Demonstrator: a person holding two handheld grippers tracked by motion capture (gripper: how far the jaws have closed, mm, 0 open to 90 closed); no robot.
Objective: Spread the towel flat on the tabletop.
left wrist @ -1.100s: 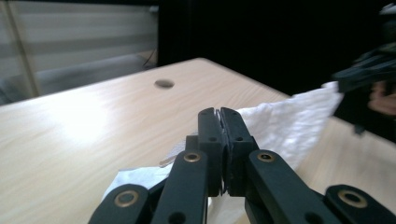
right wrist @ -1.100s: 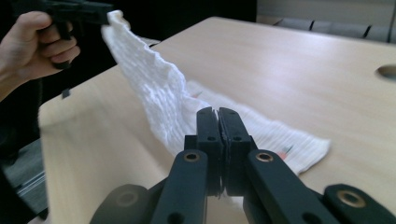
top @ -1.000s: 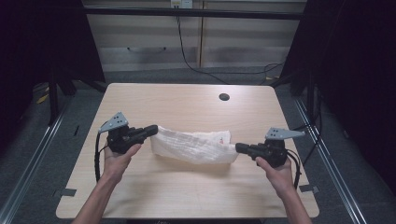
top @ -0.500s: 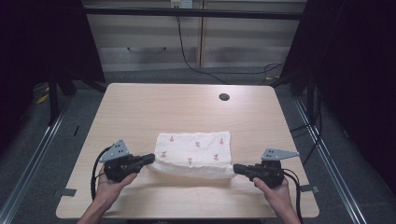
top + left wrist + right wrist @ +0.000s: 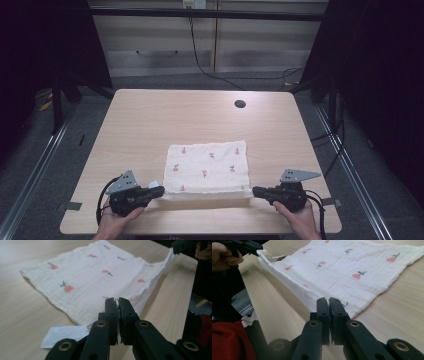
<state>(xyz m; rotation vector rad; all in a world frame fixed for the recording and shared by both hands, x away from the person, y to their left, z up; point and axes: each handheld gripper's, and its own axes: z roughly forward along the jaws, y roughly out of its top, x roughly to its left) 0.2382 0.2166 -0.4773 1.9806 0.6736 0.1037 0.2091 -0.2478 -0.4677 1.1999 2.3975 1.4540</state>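
The left gripper (image 5: 159, 190) and right gripper (image 5: 256, 191) each pinch a near corner of the cloth (image 5: 207, 165), lying on the table (image 5: 150, 120).

Black left gripper (image 5: 117, 305) pinching the near corner of a white, cherry-printed muslin cloth (image 5: 100, 272) on a light wooden table (image 5: 22, 315).

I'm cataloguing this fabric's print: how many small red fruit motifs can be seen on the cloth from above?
7 on the cloth: two along the far edge, three across the middle, two by the lifted near edge, which the left gripper and right gripper pinch. Folds may hide more.
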